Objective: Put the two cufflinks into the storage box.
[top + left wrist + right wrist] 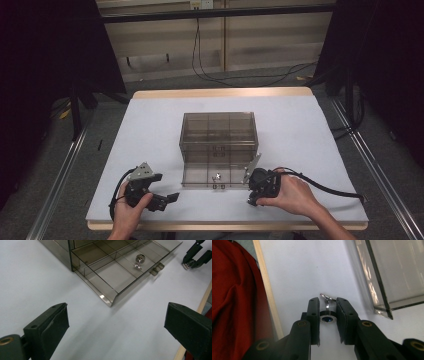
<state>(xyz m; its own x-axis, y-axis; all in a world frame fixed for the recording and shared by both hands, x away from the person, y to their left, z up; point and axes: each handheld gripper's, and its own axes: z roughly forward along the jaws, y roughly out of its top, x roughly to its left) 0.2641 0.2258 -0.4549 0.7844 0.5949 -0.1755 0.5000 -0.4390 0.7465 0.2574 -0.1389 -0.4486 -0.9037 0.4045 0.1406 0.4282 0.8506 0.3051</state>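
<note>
At the left, our left gripper [161,196] rests low on the white table [150,135], jaws spread wide and empty, with bare tabletop ahead. The drawer [113,275] of the smoked organizer [218,134] stands pulled out, one earring [139,261] inside. By the near edge, our right gripper [327,315] pinches a second earring [327,311].

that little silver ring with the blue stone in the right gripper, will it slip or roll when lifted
The small silver ring with the blue stone looks hard, smooth metal, so it may slip or twist. The right gripper has its black fingers pinching only its round toothed head; it could pivot. It is probably light.
</note>
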